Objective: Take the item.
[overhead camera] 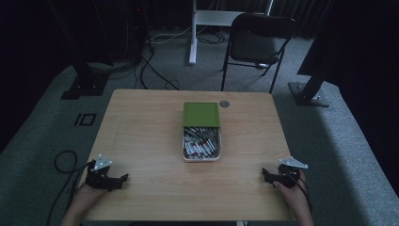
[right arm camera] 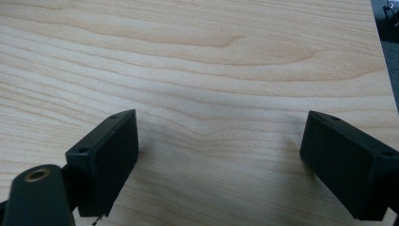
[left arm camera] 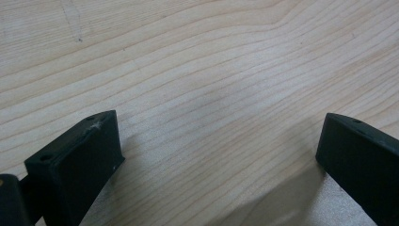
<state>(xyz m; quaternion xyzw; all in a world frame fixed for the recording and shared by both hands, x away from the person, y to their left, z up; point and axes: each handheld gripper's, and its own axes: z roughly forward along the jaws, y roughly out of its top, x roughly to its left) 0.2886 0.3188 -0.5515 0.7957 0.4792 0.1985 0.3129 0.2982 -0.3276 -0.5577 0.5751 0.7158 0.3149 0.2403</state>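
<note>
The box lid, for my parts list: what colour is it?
Green; the lid shows best in the high view.

I work in a dim lab or studio: black curtains, grey carpet, cables (overhead camera: 155,70) on the floor, stand feet (overhead camera: 308,94), a folding chair (overhead camera: 256,44) behind my wooden table (overhead camera: 141,141).

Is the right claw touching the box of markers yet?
Apart. The high view shows the right claw near the table's front right corner, with bare wood between it and the box at the middle.
</note>
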